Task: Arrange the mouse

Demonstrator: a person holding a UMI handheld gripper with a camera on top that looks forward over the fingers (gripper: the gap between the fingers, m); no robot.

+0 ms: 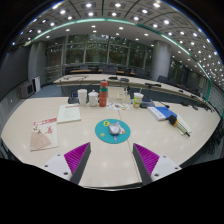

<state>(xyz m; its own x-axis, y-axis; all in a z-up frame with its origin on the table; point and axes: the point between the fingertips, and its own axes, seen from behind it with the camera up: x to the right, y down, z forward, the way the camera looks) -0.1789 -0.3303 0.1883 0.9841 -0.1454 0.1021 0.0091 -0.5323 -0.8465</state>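
Note:
A small light-coloured mouse (114, 128) lies on a round teal mouse mat (111, 132) on the beige table (50, 110), just ahead of my fingers and between their lines. My gripper (111, 160) is open and empty, held back from the mat with bare table between its two purple pads (77, 155). Nothing stands between the fingers.
Beyond the mat stand a white cup (82, 96), a white jug (93, 97), an orange bottle (103, 93) and a green cup (137, 100). Papers (68, 113) and a pink booklet (42, 135) lie to the left. Blue and white items (165, 114) lie to the right.

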